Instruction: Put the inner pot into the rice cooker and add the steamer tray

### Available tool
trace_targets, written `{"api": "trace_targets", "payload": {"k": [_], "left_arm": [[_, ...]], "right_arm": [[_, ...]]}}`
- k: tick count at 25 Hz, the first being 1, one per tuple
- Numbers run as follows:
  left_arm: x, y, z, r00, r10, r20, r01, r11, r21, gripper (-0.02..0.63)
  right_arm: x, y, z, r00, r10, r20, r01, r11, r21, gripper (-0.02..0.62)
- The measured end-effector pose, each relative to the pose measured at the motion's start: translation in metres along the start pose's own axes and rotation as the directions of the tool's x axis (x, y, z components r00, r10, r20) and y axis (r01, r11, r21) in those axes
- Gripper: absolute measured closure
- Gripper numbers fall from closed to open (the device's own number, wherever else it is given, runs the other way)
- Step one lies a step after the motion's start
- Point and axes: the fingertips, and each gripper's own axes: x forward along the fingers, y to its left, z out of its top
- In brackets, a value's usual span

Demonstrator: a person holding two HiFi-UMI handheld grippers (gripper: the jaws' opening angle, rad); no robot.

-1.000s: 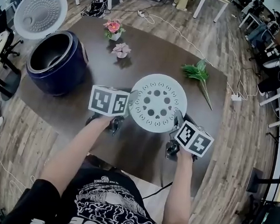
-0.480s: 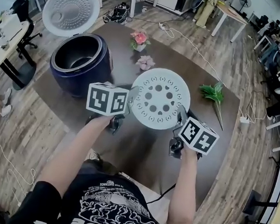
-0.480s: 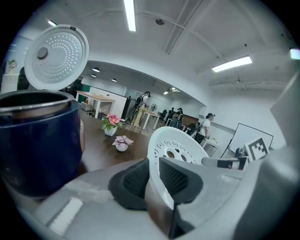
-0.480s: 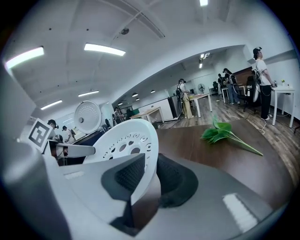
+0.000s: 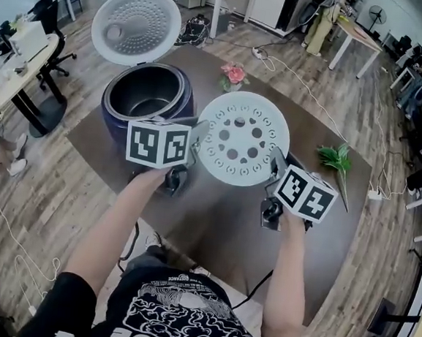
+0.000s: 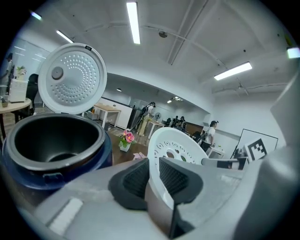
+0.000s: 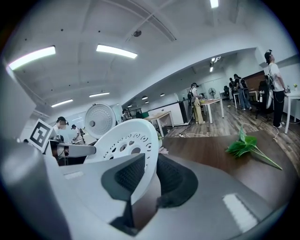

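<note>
Bright ceiling strip lights (image 6: 133,21); sharp frames, fisheye-warped edges.

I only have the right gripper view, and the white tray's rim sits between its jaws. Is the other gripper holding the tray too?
Observer: Yes, the left gripper is shut on the steamer tray at the opposite rim.
Operator: Is the cooker ready?
Observer: The rice cooker is open, with the dark inner pot seated inside.
Operator: Is the tray above it?
Observer: Not yet. In the head view it hangs beside the cooker, over the table.
</note>
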Motion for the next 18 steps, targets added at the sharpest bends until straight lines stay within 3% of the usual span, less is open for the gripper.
{"api": "trace_targets", "payload": {"k": [5, 18], "left_arm": [[-0.021, 0.024, 0.028, 0.999, 0.021, 0.039, -0.021, 1.0, 0.008, 0.531], [-0.062, 0.07, 0.054, 0.99, 0.083, 0.114, -0.081, 0.997, -0.02, 0.531]], "right_arm": [[0.018, 0.034, 0.02, 0.999, 0.047, 0.003, -0.047, 0.999, -0.024, 0.518], [0.049, 0.095, 0.035, 0.989, 0.151, 0.009, -0.15, 0.987, -0.052, 0.518]]}}
